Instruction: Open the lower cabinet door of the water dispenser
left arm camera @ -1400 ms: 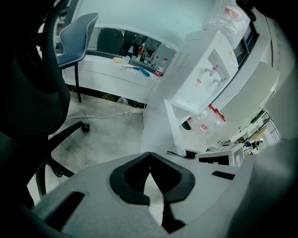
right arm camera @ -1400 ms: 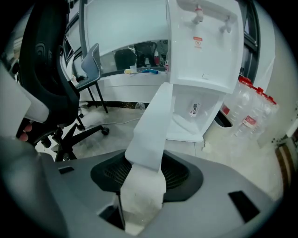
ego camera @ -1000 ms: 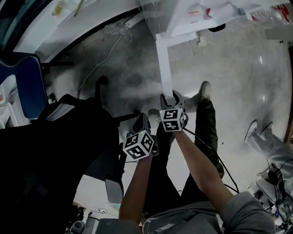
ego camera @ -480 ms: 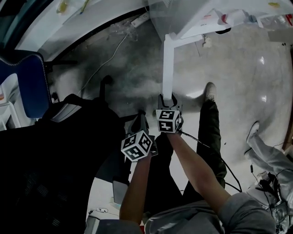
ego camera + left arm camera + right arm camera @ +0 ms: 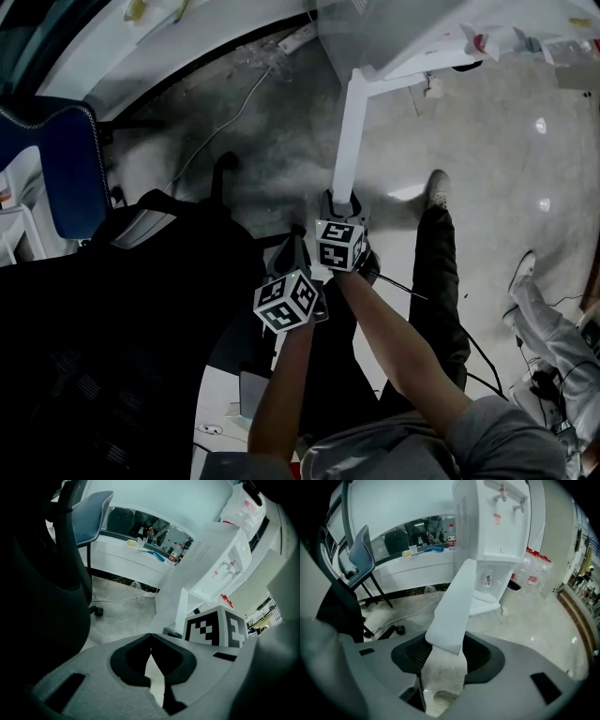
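Right gripper point(image 5: 447, 643) is clamped on the white lower cabinet door point(image 5: 349, 131) of the tall white water dispenser point(image 5: 497, 522). In its own view the door's free edge fills the gap between the black pads, and the jaws stand fairly wide around the panel's thickness. From the head view, that door runs as a narrow white strip from the dispenser at the upper middle of the frame down to the centre. It stands well out from the cabinet front, so it is already open. The gripper's marker cube sits just below the door's end.

Left gripper point(image 5: 150, 639) sits lower left of the right one, close beside it. Its jaws meet at the tips with nothing between them, and only pale floor shows through the slit behind.

A black office chair point(image 5: 122, 309) fills the left half of the head view. A blue padded chair point(image 5: 70, 169) stands above it at the left edge. A thin white cable point(image 5: 216, 122) trails over the grey floor point(image 5: 272, 169) in the upper middle.
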### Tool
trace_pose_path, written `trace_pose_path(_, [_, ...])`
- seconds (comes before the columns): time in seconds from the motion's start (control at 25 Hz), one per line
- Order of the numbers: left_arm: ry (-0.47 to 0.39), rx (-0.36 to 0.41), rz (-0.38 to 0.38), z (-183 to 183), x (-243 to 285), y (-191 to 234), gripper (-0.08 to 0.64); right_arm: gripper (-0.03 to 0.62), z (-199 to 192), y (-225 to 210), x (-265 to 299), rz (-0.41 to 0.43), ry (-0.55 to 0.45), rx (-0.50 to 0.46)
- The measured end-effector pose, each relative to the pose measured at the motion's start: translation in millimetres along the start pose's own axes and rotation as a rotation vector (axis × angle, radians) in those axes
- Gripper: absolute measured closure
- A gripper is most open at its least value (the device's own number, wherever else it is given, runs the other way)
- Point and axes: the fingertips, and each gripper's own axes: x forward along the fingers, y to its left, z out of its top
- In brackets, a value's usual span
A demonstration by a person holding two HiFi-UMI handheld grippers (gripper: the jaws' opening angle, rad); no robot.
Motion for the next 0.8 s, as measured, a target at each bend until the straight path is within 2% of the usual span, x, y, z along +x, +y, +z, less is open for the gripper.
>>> trace_pose_path(0.56, [-0.017, -0.008, 0.019, 2.0, -11.7, 21.3, 0.549, 0.387, 5.8, 16.9, 4.9, -0.03, 0.006, 0.047])
trace_pose_path(0.8, [-0.028, 0.02, 0.013, 8.3, -17.5, 11.3, 0.549, 0.383, 5.6, 15.0, 0.6, 0.013, 0.036, 0.048])
